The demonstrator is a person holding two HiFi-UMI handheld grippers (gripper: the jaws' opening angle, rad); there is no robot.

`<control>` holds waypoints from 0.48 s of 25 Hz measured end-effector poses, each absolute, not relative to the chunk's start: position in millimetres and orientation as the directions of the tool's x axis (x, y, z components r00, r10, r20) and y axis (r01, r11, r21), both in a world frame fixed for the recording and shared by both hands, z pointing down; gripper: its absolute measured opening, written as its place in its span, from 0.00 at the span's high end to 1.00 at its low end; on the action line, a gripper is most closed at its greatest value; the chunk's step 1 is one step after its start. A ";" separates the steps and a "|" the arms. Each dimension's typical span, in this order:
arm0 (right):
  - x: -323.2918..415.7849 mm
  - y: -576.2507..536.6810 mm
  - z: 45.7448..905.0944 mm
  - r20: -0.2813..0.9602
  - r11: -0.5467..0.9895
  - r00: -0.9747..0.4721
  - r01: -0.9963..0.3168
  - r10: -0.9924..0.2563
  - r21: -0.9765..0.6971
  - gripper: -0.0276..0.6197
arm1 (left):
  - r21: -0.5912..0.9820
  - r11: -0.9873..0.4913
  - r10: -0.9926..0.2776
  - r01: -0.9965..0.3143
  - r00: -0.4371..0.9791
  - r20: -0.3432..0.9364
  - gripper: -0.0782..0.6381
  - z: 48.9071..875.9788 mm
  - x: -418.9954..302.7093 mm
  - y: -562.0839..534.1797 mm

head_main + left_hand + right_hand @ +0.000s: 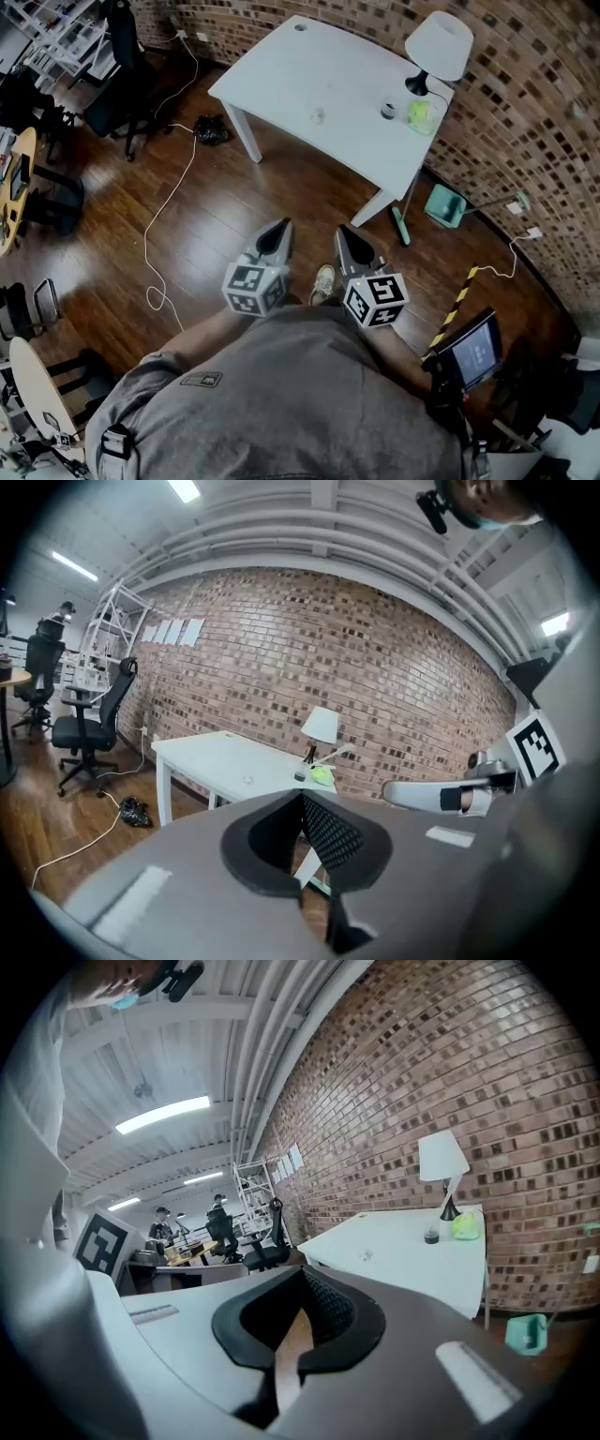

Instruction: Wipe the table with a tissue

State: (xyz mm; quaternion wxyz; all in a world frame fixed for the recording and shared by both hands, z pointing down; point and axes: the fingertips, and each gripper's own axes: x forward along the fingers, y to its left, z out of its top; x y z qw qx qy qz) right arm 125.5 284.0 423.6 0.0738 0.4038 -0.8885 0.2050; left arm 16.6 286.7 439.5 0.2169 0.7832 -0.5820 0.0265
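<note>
The white table (309, 66) stands ahead against the brick wall. A small white crumpled tissue (317, 115) lies near its middle; it also shows as a speck in the left gripper view (247, 780) and the right gripper view (367, 1254). Both grippers are held close to my body over the wooden floor, well short of the table. My left gripper (283, 225) (302, 797) is shut with nothing in it. My right gripper (343, 231) (302, 1271) is beside it, also shut and empty. A shoe shows between them.
On the table's right end are a white lamp (438, 45), a small dark cup (388, 111) and a green object (419, 114). A white cable (164, 216) runs across the floor. An office chair (117, 94) is left, a teal dustpan (445, 204) right.
</note>
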 end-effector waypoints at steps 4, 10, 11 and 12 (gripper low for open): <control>141.7 248.4 424.5 0.294 0.598 -0.670 -0.742 -0.682 -0.304 0.94 | 0.312 -0.218 -0.906 -0.925 0.311 0.286 0.89 437.9 33.7 249.5; 158.9 204.7 422.6 0.285 0.595 -0.669 -0.742 -0.686 -0.309 0.94 | 0.320 -0.200 -0.912 -0.926 0.295 0.285 0.89 433.1 47.0 207.5; 159.0 199.2 423.8 0.287 0.593 -0.669 -0.742 -0.685 -0.312 0.94 | 0.317 -0.196 -0.911 -0.928 0.292 0.290 0.89 434.6 45.8 202.5; 158.3 193.5 425.6 0.290 0.591 -0.669 -0.742 -0.685 -0.317 0.94 | 0.316 -0.193 -0.911 -0.929 0.289 0.295 0.89 436.0 43.9 196.9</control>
